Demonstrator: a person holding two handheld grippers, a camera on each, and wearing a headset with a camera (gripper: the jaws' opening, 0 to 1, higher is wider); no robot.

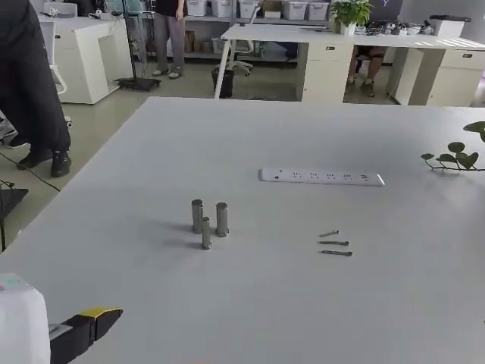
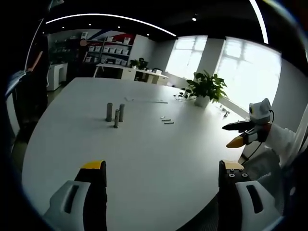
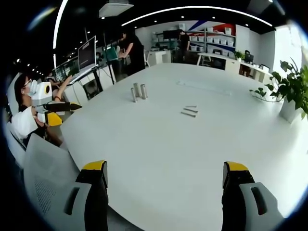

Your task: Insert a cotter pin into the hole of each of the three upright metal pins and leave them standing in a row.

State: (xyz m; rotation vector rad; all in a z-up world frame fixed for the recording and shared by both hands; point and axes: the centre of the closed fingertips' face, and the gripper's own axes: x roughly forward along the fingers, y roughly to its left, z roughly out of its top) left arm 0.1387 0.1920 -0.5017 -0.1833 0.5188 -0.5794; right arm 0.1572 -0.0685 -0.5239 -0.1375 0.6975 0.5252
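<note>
Nothing was done yet: three pins (image 1: 208, 220) stood clustered on the tabletop (image 1: 265, 311), and three cotter pins (image 1: 333, 243) lay loose, well apart from them. The left gripper (image 2: 162, 166) and right gripper (image 3: 164, 166) hovered near the table edge, jaws apart, empty

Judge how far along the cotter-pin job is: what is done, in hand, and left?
Done: nothing yet; the three grey upright metal cylinder pins stand in a tight cluster on the white table, not a row. In hand: nothing; the left claw and right claw are open, empty, short of the parts. Left: all three thin silver cotter pins lie loose beside them, each needing insertion.
</note>
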